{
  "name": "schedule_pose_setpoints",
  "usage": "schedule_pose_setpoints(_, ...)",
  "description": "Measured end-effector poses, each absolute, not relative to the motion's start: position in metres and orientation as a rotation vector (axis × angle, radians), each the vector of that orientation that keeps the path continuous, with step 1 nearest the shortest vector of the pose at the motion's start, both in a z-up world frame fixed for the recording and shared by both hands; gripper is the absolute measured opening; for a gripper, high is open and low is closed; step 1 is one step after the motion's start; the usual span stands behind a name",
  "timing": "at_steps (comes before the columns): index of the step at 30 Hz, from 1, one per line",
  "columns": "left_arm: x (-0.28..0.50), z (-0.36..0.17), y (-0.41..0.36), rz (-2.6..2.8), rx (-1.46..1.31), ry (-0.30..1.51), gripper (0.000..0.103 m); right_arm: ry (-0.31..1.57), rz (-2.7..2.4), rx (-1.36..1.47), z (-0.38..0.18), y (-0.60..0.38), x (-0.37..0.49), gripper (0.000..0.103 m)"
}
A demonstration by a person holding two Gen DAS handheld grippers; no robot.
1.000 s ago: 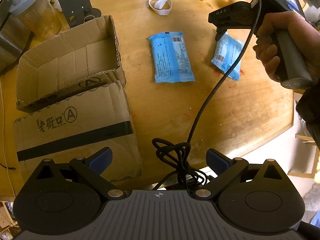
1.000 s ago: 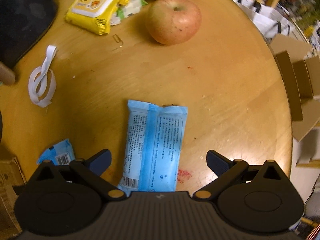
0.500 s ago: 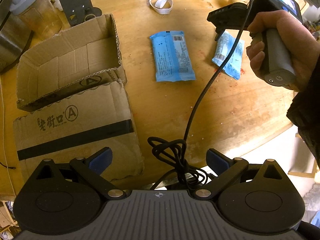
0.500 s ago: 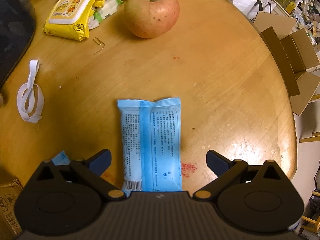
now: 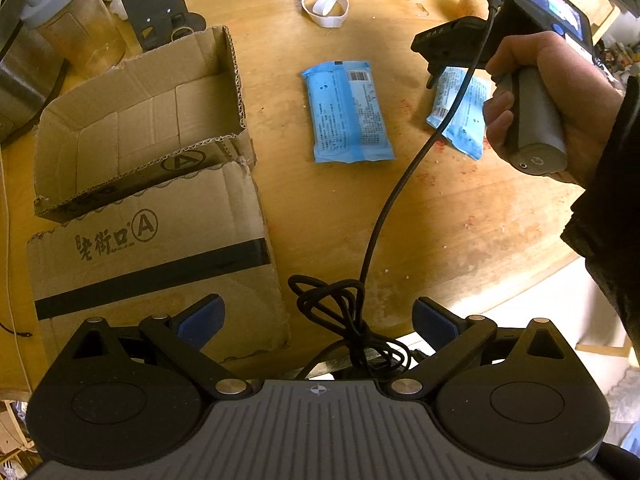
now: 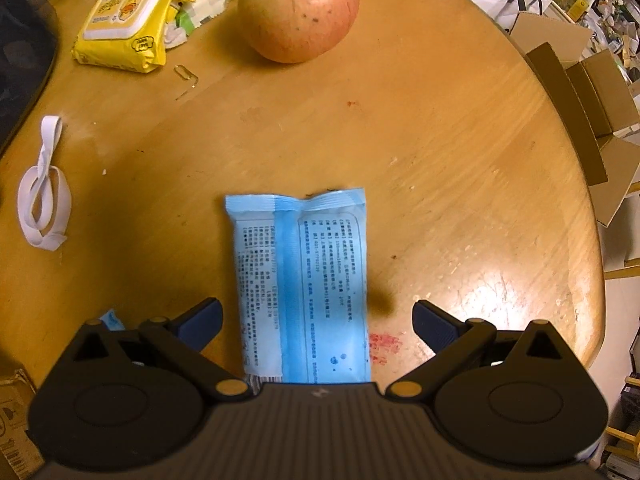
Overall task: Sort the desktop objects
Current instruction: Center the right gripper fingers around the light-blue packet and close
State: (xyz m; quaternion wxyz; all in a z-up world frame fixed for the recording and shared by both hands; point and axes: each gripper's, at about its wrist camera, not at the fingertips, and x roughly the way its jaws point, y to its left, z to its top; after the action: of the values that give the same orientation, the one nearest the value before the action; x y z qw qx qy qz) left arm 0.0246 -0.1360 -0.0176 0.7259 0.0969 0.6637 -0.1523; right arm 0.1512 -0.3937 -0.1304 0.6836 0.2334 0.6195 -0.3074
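Two blue wipe packets lie on the round wooden table. One packet (image 5: 348, 112) lies mid-table. The other packet (image 6: 304, 292) lies between my right gripper's (image 6: 316, 320) open fingers, lengthwise, and also shows in the left wrist view (image 5: 460, 116) under that gripper (image 5: 436, 60). The right gripper hovers low over it, empty. My left gripper (image 5: 318, 318) is open and empty at the table's near edge, beside an open cardboard box (image 5: 136, 120) on the left.
An apple (image 6: 298, 8), a yellow wipes pack (image 6: 128, 20), a paper clip (image 6: 186, 72) and a white elastic band (image 6: 42, 196) lie at the back. A black cable (image 5: 400, 184) runs across the table. A lidded jar (image 5: 76, 20) and a black stand (image 5: 156, 0) are behind the box.
My right gripper has moved forward and lower over the right packet, which now lies straight between its fingers. The left gripper has barely moved.
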Motion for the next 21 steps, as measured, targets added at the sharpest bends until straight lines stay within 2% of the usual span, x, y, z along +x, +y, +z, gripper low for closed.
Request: schedule_pose_setpoints(21,0.027,-0.019,-0.137,-0.337,0.216,1.471,0.103,1.348,-0.711,0.558,-0.141,-0.397,0.132,0.103)
